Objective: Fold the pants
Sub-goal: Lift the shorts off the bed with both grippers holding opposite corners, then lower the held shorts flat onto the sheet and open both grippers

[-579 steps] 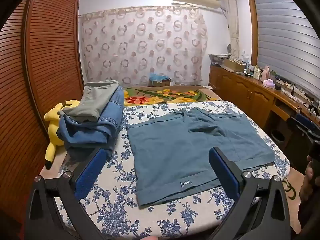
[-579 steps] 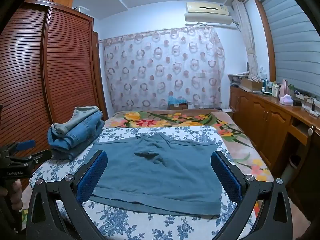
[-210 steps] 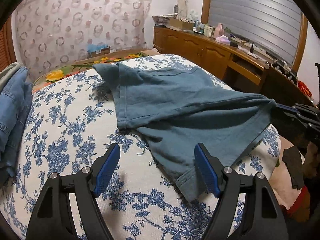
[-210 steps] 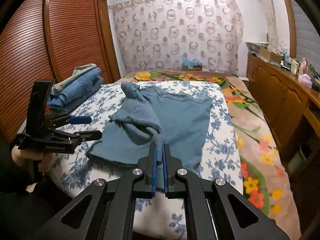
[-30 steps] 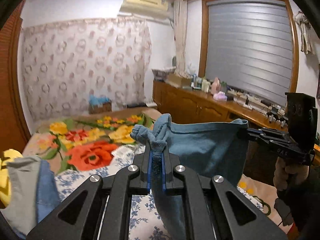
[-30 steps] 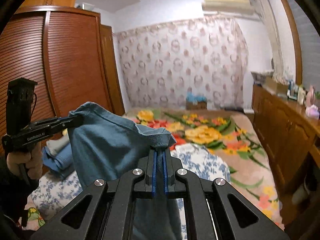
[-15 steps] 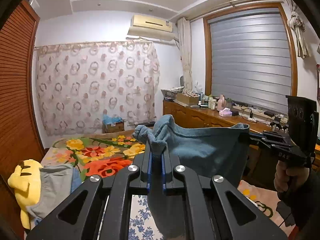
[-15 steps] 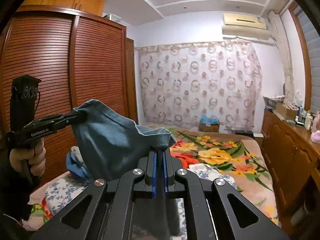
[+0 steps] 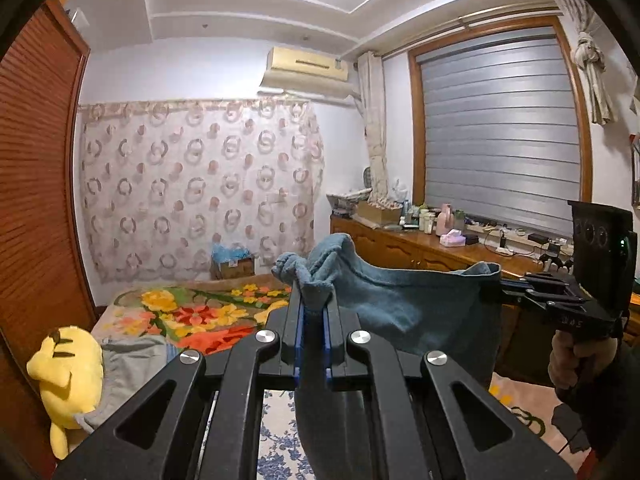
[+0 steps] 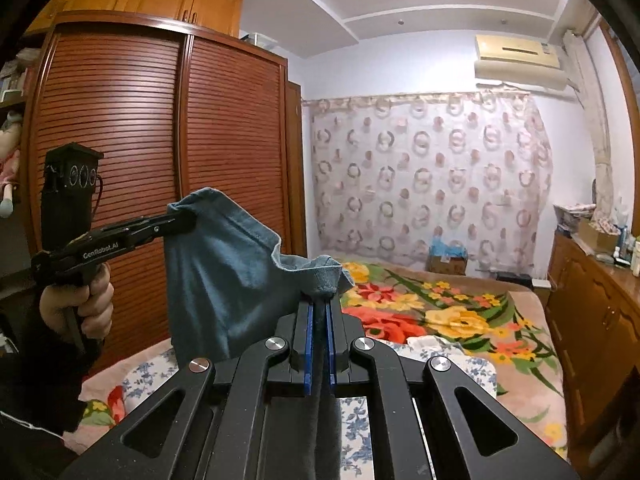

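Observation:
The blue-grey pants (image 9: 400, 300) hang in the air, stretched between my two grippers above the bed. My left gripper (image 9: 313, 312) is shut on one bunched corner of the cloth, which sticks up past its blue pads. In the right wrist view the same pants (image 10: 224, 272) droop from my right gripper (image 10: 319, 308), shut on another corner. Each gripper shows in the other's view: the right gripper (image 9: 494, 292) at the right, the left gripper (image 10: 184, 220) at the left, each in a person's hand. The lower part of the pants is hidden behind the gripper bodies.
Below lies the bed with a blue floral sheet (image 9: 280, 440) and a bright flower blanket (image 10: 440, 320). A yellow plush toy (image 9: 68, 372) and folded grey clothes (image 9: 132, 364) sit at the left. A wooden wardrobe (image 10: 160, 160) stands left, a cluttered wooden counter (image 9: 420, 240) right.
Both grippers have risen and tilted up with the pants. More ceiling and wall show now, and less of the bed. The grips on the cloth have not changed.

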Available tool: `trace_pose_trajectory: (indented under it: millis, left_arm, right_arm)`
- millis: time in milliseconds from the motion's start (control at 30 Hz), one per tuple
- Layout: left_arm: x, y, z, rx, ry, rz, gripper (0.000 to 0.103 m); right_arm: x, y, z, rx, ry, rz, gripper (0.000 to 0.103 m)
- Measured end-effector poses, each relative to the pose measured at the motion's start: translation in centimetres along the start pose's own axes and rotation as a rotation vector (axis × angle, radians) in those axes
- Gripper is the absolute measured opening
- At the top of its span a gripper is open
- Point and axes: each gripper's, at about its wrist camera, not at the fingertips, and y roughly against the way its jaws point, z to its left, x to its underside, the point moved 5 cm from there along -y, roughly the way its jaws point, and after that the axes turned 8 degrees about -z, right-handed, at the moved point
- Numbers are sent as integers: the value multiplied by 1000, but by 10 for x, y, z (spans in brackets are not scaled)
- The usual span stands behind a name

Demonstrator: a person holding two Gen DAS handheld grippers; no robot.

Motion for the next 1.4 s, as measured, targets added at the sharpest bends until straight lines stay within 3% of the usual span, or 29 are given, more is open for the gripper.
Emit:
trace_pose_trajectory:
  millis: [167,633,1100,1400]
  left_arm:
    - [42,-49,24,-47,9,126,8]
    - [97,-160,52,-90,0,282,8]
    - [165,-238,70,-129,37,456,8]
    - [191,-256,77,-141,53,524,8]
  right_arm:
    - [27,-44,-31,17,-31,92,5]
    - [57,-164,-118,60,-55,245,5]
    - [80,-280,-133,73,-54,425,5]
    - [88,-302,-134,88,-102,490,5]
